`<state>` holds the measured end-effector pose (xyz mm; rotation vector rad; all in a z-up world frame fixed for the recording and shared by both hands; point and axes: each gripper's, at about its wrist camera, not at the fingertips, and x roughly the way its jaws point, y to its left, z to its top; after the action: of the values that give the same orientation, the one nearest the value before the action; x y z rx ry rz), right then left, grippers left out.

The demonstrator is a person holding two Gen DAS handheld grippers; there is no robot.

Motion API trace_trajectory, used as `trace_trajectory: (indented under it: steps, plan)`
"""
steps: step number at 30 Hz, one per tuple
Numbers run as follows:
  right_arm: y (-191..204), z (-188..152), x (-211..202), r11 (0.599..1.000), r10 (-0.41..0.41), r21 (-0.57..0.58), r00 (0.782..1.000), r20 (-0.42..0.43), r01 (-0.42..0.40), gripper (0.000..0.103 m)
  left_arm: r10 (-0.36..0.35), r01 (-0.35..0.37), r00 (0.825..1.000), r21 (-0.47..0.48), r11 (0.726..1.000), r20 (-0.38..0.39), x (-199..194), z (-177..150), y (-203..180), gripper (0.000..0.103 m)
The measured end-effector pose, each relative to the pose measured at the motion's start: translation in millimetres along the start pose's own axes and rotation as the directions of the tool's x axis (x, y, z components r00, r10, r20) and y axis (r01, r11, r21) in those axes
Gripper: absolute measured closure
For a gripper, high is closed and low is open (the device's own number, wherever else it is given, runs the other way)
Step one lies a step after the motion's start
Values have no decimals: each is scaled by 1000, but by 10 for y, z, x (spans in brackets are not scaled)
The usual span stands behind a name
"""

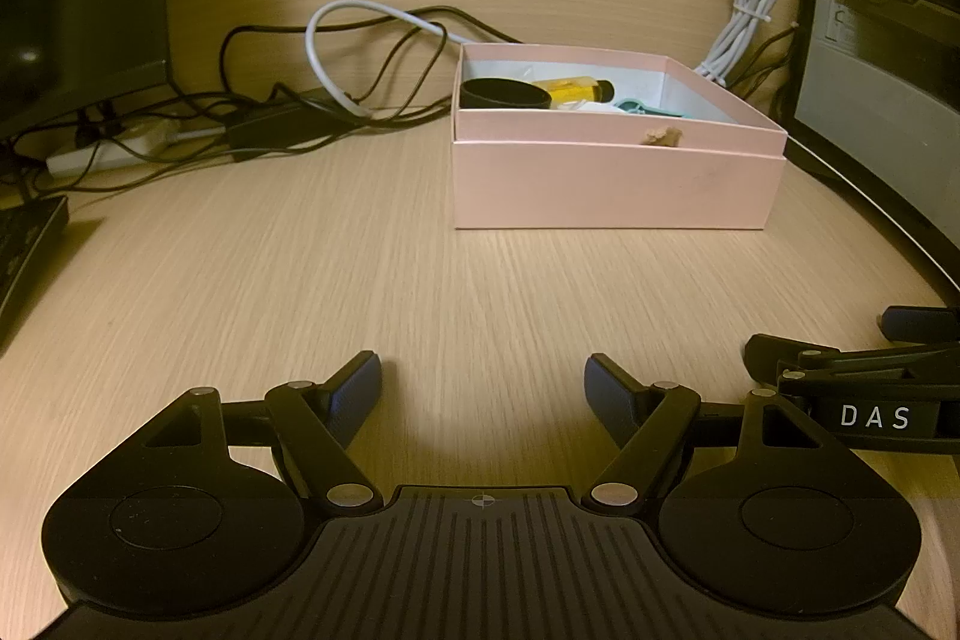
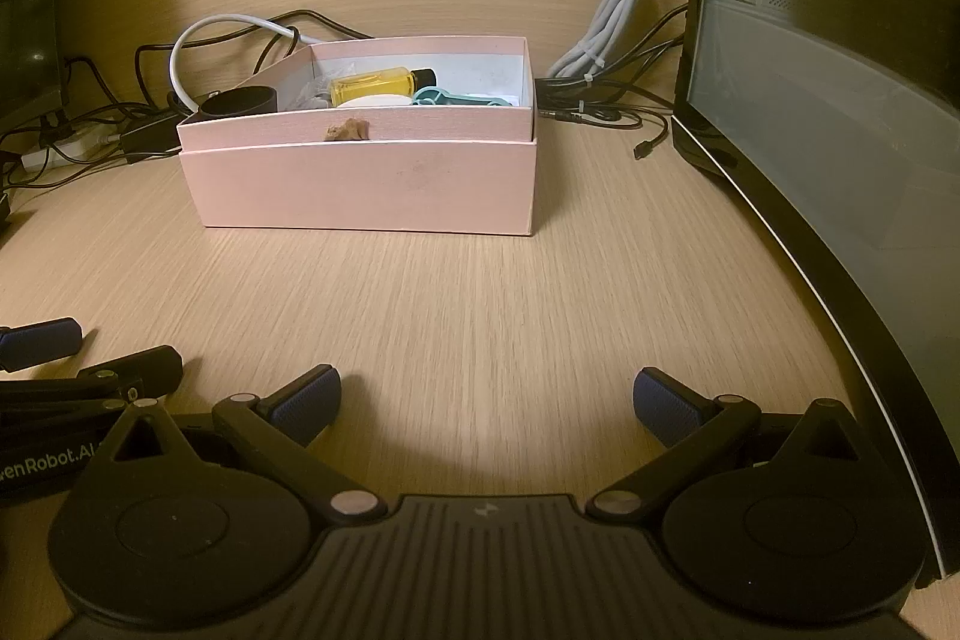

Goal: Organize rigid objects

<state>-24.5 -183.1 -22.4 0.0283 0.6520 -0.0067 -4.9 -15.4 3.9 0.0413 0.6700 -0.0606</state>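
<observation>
- Pink box [image 2: 366, 184]: on worktop [image 2: 480, 316], well ahead of both claws, collecting the items
- Contents: yellow bottle [image 2: 372, 87], black ring [image 2: 240, 103], possibly a teal clip [image 2: 462, 99]
- Left claw [image 1: 483, 394], right claw [image 2: 486, 400]: wide open, empty

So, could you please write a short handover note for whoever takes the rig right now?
Left gripper: jaws open, empty, over bare desk.
Right gripper: jaws open, empty, beside the left one.
Pink box sits ahead on the desk, near the cables. Inside: yellow bottle, black round item, teal plastic piece, white item. A brown scrap marks its front wall.
Done: the visible items are boxed.
Left: nothing loose in view; check outside the frame.
</observation>
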Motion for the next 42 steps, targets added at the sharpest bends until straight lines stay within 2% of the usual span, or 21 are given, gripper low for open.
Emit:
trace_trajectory:
  steps: [42]
  plan:
    - [-3,-1,2,1000,0,0,1000,0,0,0,6,-6,1000,3,1000,-1,-3,4,4,21]
